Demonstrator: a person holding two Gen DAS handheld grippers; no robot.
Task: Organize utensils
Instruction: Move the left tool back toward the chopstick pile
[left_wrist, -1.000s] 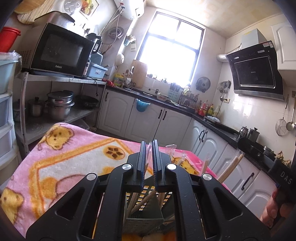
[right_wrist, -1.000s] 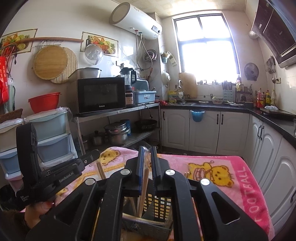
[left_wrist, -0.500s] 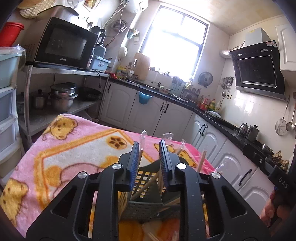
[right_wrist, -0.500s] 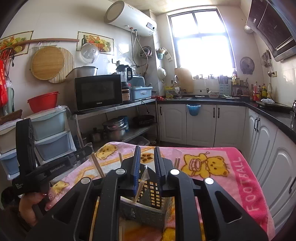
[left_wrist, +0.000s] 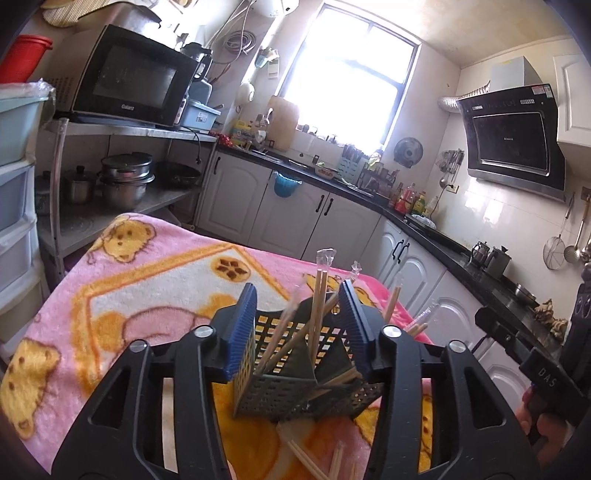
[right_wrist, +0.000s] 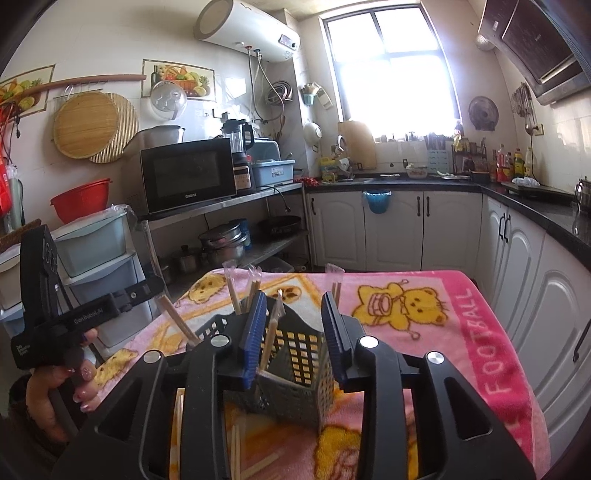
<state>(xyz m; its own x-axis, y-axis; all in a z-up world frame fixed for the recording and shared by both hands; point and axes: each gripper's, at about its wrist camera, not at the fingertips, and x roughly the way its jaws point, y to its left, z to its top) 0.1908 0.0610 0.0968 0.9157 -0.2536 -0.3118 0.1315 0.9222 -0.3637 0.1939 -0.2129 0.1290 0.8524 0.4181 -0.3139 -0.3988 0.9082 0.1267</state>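
Both my jaws were clamped a second ago; left gripper (left_wrist: 299, 325) and right gripper (right_wrist: 293, 332) are opening now, chopsticks released. Wrapped wooden chopsticks (left_wrist: 317, 306) stand in the grey perforated plastic caddy (right_wrist: 295, 373) on the pink bear-print blanket (right_wrist: 424, 306). More loose sticks (left_wrist: 310, 458) left.

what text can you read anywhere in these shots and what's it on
"Galanz": on the microwave, lower front edge.
"FOOTBALL": on the pink blanket, along its right border.
"GenRobot.AI": on the left gripper's handle.
"DAS": on the right gripper's handle.
Range hood logo, bottle labels: too small to read.
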